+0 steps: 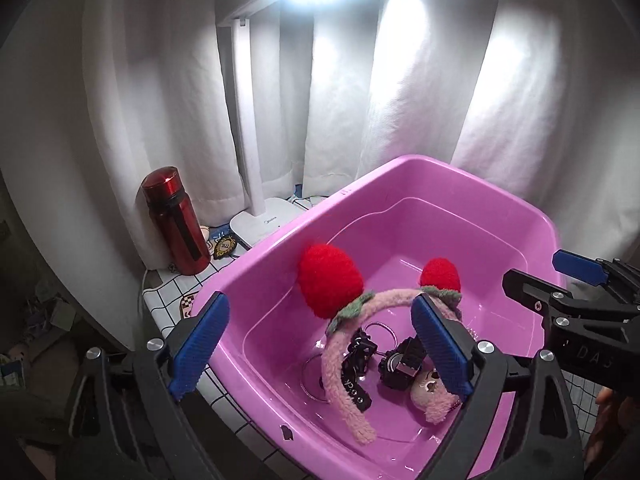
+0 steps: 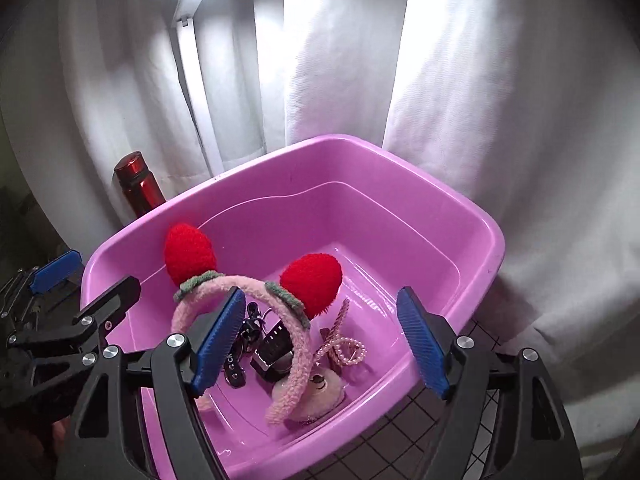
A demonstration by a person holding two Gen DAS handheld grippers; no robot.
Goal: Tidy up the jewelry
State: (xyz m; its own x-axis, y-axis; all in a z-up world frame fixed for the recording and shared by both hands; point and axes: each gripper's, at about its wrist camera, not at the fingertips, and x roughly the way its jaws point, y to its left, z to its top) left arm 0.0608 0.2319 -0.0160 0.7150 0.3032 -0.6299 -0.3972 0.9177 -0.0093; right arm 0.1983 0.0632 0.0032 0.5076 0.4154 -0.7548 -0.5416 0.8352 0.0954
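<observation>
Both spread wide, gripping nothing: left gripper [image 1: 320, 344], right gripper [image 2: 322, 340], poised over pink plastic tub [image 2: 400, 168]. Inside: one fluffy pink headband [image 2: 298, 344] standing arched, two red strawberry pompoms [image 2: 312, 280] uppermost, ends down toward camera. Beneath, half hidden: black watch [image 2: 276, 344], pearl chain [image 2: 352, 350], plush charm [image 2: 320, 392]. Behind tub: one red bottle [image 1: 176, 220].

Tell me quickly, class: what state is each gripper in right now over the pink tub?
Left gripper: open, holding nothing; the fuzzy headband lies in the tub below.
Right gripper: open, holding nothing.
</observation>
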